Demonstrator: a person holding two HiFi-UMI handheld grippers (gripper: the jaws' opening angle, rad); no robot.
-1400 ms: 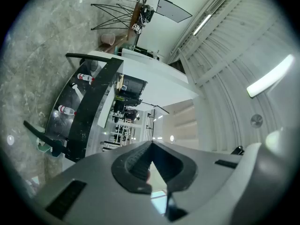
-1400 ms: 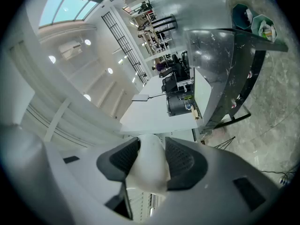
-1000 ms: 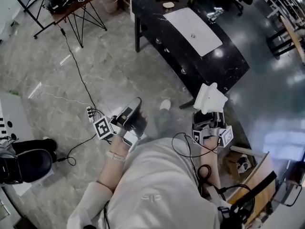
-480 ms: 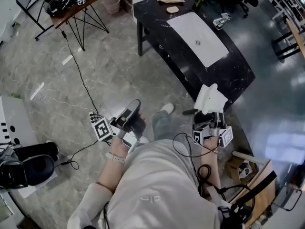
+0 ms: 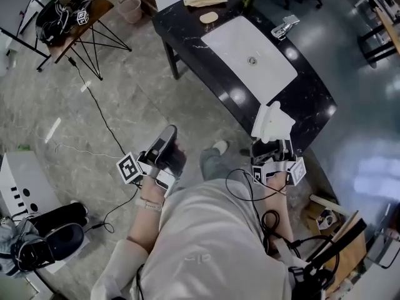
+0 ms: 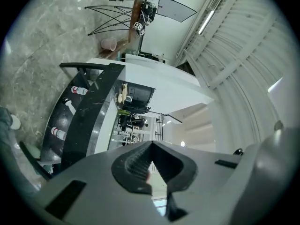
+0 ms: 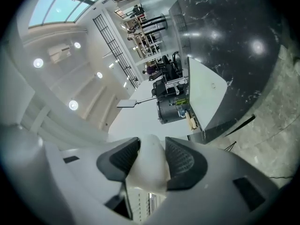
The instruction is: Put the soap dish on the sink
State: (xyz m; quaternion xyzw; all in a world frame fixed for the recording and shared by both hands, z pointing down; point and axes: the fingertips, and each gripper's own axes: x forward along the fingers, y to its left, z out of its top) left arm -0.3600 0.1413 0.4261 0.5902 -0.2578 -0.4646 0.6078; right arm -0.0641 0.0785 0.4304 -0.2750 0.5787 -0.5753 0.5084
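Observation:
My right gripper [image 5: 270, 144] is shut on a white soap dish [image 5: 272, 124], which sticks up past its jaws just short of the black counter's near edge. In the right gripper view the dish [image 7: 147, 165] sits pinched between both black pads. The white sink basin [image 5: 249, 47] is set into the black marble counter [image 5: 300, 99] ahead, with a chrome tap [image 5: 283, 25] at its far side. My left gripper [image 5: 164, 144] hangs over the floor left of the counter, shut with nothing in it; its pads [image 6: 140, 165] meet in the left gripper view.
A tripod table [image 5: 65, 17] with cables stands at the far left, and a black cable [image 5: 100, 114] runs across the marble floor. A pink bin [image 5: 130, 9] sits by the counter's far end. Bottles [image 6: 77, 91] stand on the shelf under the counter. My shoe [image 5: 219, 147] is near the counter leg.
Both grippers have moved forward toward the counter. The sink now lies closer, and the soap dish stays held in the right gripper.

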